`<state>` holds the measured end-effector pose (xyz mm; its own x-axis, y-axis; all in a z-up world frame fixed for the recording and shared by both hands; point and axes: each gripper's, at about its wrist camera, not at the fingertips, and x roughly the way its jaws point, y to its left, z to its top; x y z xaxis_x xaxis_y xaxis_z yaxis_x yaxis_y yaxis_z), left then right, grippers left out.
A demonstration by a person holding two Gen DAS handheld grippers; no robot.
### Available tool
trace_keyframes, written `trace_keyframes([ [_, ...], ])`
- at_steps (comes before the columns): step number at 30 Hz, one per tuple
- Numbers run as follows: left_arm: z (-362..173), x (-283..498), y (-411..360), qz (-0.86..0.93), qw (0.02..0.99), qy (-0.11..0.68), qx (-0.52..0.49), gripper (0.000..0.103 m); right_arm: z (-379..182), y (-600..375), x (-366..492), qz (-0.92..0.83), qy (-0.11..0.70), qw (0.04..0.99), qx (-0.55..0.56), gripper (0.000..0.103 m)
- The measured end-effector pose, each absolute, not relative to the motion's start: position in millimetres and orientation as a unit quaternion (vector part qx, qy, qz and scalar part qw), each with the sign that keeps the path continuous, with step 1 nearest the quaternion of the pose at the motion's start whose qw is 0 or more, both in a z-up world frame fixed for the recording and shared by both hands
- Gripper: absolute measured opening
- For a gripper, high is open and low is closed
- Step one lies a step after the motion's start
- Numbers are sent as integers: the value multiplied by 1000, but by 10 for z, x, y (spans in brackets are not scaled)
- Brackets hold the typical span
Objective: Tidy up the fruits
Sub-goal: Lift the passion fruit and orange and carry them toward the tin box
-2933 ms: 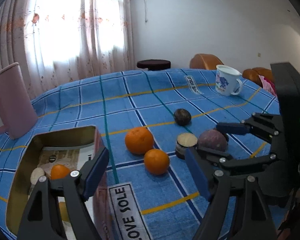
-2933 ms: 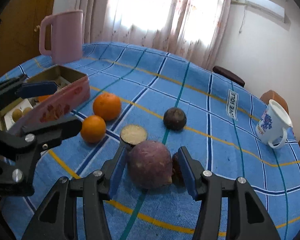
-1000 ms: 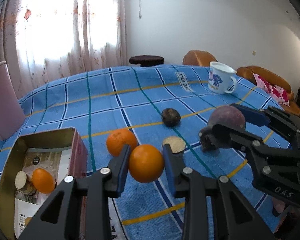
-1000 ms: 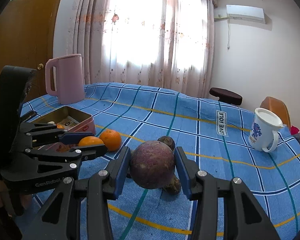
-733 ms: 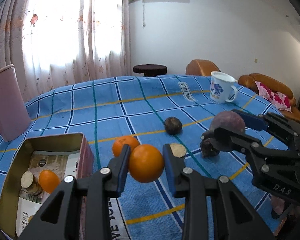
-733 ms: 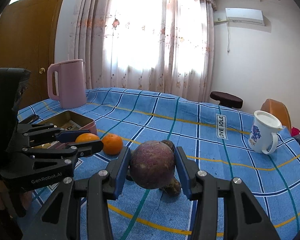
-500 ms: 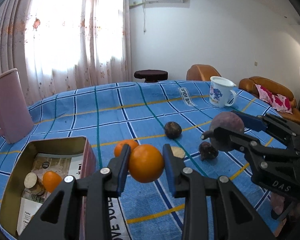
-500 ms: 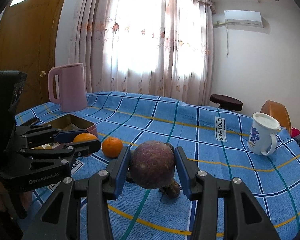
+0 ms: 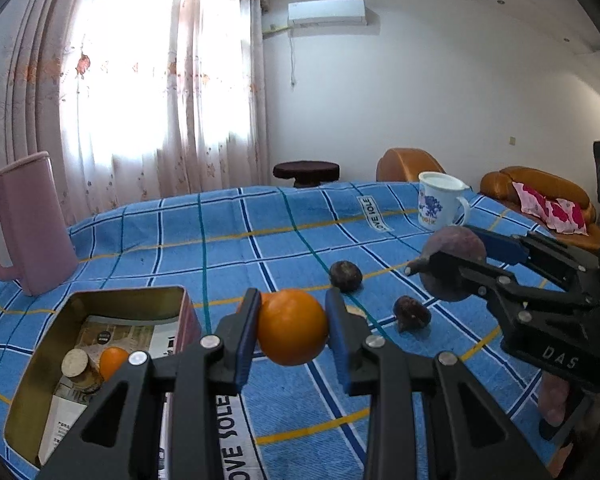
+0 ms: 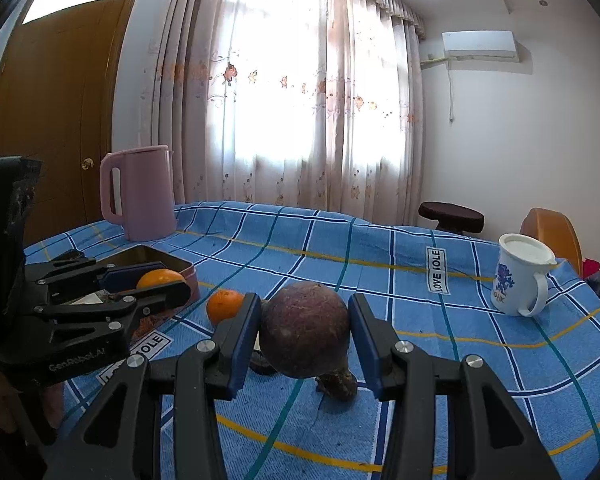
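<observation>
Three oranges point(image 9: 292, 332), perhaps four purple fruits point(image 9: 454, 258)

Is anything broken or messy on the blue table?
One thing looks odd: a small dark fruit on the blue cloth looks shrivelled and lies tipped on its side. Nothing looks spilled. The white mug and pink jug stand upright.

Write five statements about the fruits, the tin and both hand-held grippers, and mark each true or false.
1. The left hand-held gripper grips an orange. True.
2. The right hand-held gripper is empty. False: it grips a purple fruit.
3. The tin holds an orange fruit. True.
4. The white mug lies on its side. False: it stands upright.
5. The pink jug stands inside the tin. False: it stands on the tablecloth beyond it.
</observation>
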<state>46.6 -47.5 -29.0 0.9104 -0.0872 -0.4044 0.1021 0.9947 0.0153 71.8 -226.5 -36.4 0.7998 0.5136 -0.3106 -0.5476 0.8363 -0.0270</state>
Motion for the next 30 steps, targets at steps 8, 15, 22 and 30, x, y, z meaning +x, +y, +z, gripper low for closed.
trace_keyframes([
  [8, -268, 361, -521, -43, 981, 184, 36, 34, -360, -2282, 709, 281, 144, 947, -58, 47],
  [15, -247, 303, -465, -43, 983, 177, 34, 34, -354, -2264, 698, 279, 148, 948, -48, 47],
  [22, -223, 259, -330, -35, 984, 175, 24, 34, -344, -2042, 656, 293, 150, 943, -57, 47],
  [30, -222, 204, -69, -21, 984, 177, 4, 34, -329, -1760, 664, 313, 157, 935, -63, 47],
])
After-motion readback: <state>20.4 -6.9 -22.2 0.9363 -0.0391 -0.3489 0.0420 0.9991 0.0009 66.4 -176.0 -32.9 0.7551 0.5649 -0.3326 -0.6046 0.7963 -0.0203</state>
